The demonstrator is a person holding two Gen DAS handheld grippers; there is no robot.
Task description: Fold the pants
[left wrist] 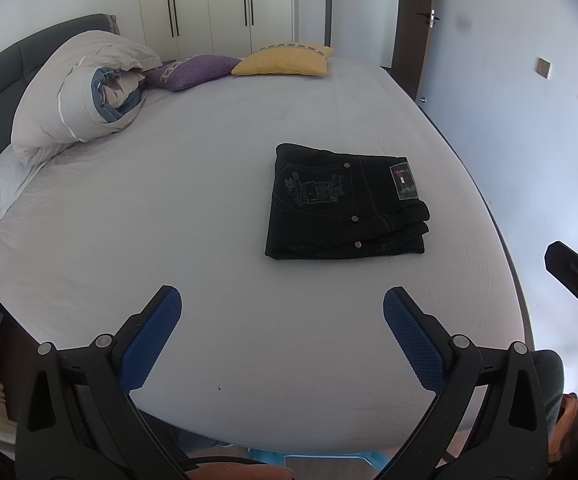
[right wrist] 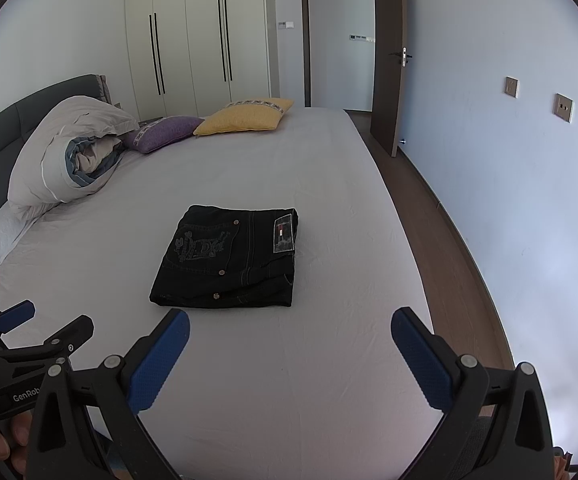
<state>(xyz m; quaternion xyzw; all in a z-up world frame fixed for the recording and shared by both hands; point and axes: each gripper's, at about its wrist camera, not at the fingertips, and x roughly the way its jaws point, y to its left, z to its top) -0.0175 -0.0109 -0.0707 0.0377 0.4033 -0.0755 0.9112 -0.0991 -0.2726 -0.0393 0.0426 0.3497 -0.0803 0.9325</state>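
Black jeans [left wrist: 347, 202] lie folded in a compact stack on the bed sheet [left wrist: 209, 200], right of centre; we judge folding complete. Left gripper [left wrist: 283, 338] and right gripper [right wrist: 289, 354] hover apart from it, jaws wide, holding nothing. Risk: a stray nudge would spill the upper layers; the near edges look loose.

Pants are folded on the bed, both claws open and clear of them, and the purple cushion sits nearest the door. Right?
Not quite. The yellow cushion sits nearest the door; the purple cushion lies beside it, toward the headboard, as the right wrist view shows. The folded pants, left claw and right claw are as you say.
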